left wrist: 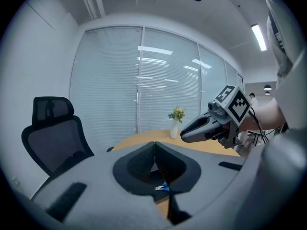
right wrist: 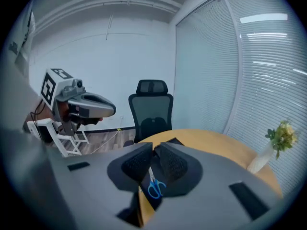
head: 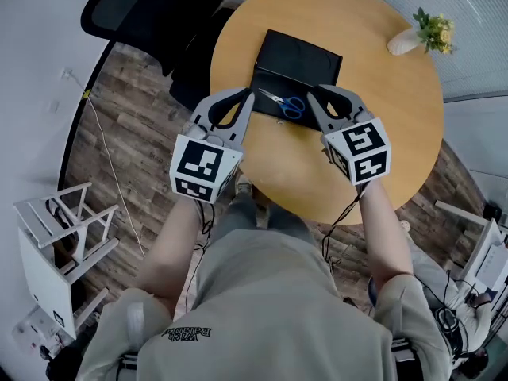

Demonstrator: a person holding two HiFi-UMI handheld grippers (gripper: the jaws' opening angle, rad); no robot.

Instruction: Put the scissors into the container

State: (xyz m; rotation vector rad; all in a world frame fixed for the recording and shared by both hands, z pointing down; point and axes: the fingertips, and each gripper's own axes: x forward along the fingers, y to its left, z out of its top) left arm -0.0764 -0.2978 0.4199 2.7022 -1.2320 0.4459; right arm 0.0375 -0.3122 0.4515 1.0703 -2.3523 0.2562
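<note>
Blue-handled scissors (head: 286, 103) lie on the near half of an open black container (head: 300, 55) on the round wooden table (head: 397, 125). My left gripper (head: 248, 94) hovers at the container's near left corner, jaws together and empty. My right gripper (head: 313, 93) hovers at the near right corner, just right of the blue handles, jaws all but touching and empty. In the right gripper view the scissors (right wrist: 154, 186) show below the right gripper (right wrist: 154, 150). The left gripper view shows only a sliver of the scissors (left wrist: 162, 188) under the left gripper (left wrist: 154, 145).
A white vase with yellow flowers (head: 421, 34) lies towards the table's far right edge. A black office chair (head: 151, 14) stands beyond the table at the left. A white rack (head: 55, 244) sits on the wooden floor at the left.
</note>
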